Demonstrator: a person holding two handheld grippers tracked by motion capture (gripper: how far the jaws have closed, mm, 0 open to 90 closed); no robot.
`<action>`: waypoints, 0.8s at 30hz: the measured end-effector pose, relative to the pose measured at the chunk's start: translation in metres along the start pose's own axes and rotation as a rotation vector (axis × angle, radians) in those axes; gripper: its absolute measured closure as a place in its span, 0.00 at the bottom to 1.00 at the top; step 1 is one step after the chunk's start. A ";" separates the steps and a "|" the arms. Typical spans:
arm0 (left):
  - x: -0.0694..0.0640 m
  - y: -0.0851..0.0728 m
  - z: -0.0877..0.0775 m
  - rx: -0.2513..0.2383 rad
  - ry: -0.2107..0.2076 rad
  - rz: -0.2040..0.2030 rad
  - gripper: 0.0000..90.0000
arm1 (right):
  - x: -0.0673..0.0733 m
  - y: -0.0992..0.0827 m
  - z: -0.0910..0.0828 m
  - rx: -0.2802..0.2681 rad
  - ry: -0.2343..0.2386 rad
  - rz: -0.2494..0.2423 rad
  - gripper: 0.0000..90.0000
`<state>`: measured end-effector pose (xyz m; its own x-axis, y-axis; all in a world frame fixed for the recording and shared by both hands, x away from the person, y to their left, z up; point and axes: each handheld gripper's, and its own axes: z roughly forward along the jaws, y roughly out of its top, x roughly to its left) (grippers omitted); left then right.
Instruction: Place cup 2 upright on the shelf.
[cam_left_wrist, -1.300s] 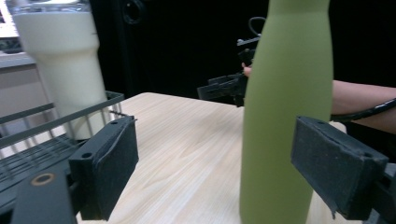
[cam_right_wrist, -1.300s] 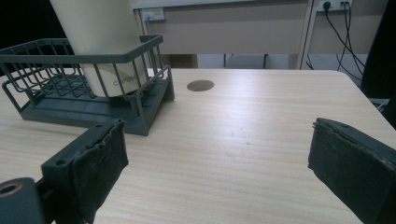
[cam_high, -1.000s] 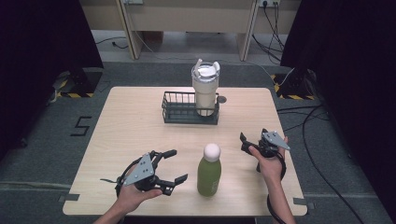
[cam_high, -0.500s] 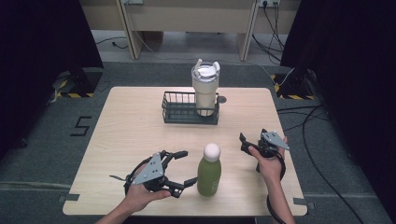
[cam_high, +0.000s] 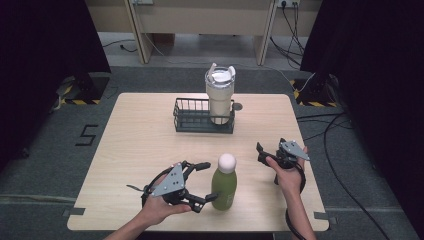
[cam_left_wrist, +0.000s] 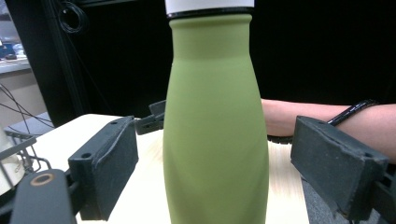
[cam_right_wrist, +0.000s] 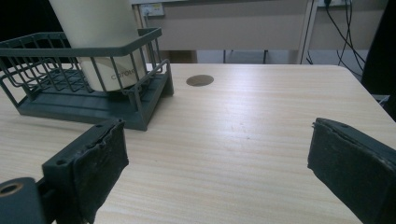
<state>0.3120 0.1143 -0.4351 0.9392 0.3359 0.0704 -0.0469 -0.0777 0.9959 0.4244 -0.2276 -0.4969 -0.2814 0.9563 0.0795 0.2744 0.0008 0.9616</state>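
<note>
Approaching the bottle from its left, the left gripper has its jaws spread wide, one on each side of the green body and neither touching it. In the left gripper view the bottle stands upright between the pads, a little nearer the left-hand one. The bottle sits near the table's front edge, well in front of the basket that holds the cup. A good grasp here likely calls for centring the body between the pads, keeping the jaws level at mid-height below the white cap, then closing squarely so the bottle does not tip. The right gripper rests to the right of the bottle, well apart from it, jaws wide and holding nothing. Compared with a second ago, the left gripper has moved toward the bottle until its jaws flank it; the bottle, basket and right gripper are unchanged.
</note>
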 end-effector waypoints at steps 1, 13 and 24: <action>0.000 0.000 0.002 0.001 -0.003 0.002 0.16 | 0.000 0.000 0.000 0.001 0.000 -0.001 0.06; 0.000 -0.004 0.015 0.021 -0.021 0.000 0.16 | 0.000 -0.001 0.001 0.002 0.001 -0.002 0.06; -0.001 -0.003 0.030 0.035 -0.040 0.015 0.16 | 0.000 -0.001 0.001 0.002 0.003 -0.001 0.06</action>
<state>0.3209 0.0864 -0.4398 0.9514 0.2969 0.0822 -0.0499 -0.1149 0.9921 0.4248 -0.2275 -0.4976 -0.2842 0.9555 0.0788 0.2759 0.0028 0.9612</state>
